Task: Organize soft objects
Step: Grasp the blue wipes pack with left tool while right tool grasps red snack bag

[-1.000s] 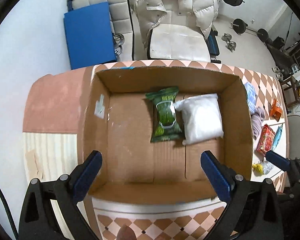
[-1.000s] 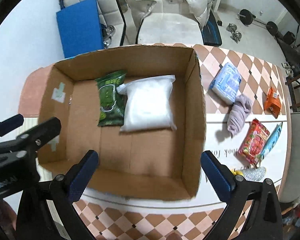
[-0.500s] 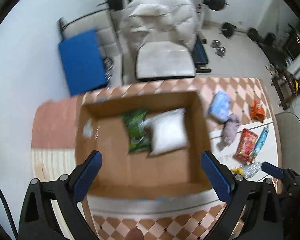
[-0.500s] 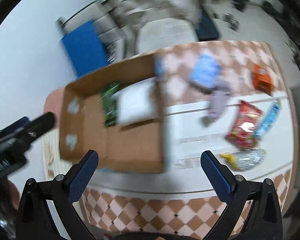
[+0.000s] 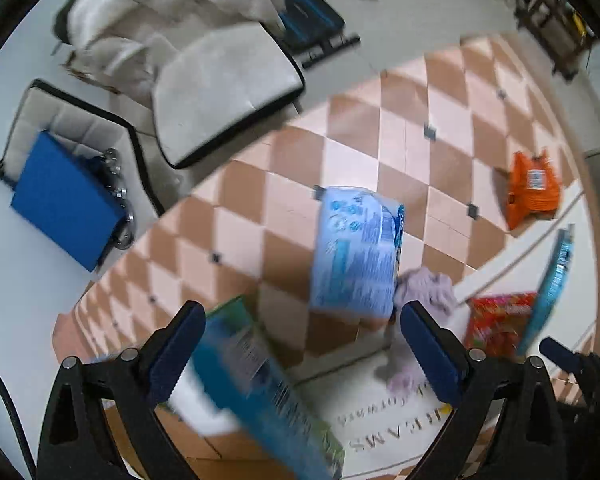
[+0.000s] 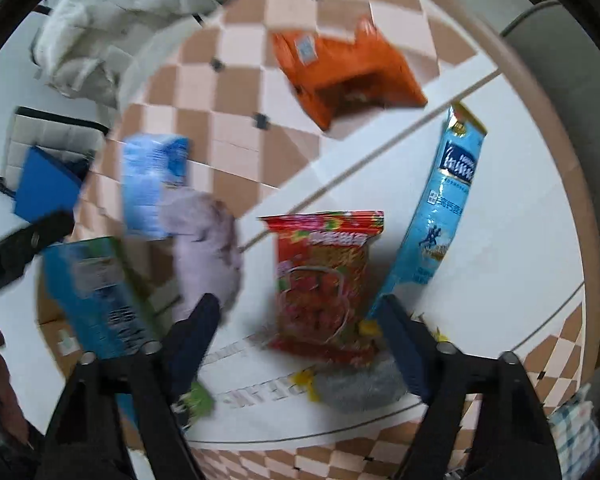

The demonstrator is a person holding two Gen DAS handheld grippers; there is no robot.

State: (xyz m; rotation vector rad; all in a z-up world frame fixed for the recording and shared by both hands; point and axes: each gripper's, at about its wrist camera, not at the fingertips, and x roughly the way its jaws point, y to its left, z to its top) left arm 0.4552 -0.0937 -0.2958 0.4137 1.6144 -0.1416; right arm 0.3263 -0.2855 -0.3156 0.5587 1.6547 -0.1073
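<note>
Reaching toward loose packs: right gripper [image 6: 296,332] wide open and empty, red crinkly snack bag [image 6: 324,280] just ahead between its fingers, long axis along the approach. Left gripper [image 5: 300,344] also open, empty; pale-blue soft tissue pack [image 5: 356,252] ahead of it, apart.

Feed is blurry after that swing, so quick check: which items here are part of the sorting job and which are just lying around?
Job:
blue pack
lilac cloth
red bag
orange bag
light-blue pouch
box

Lying about:
white jacket
chair
blue board
</note>
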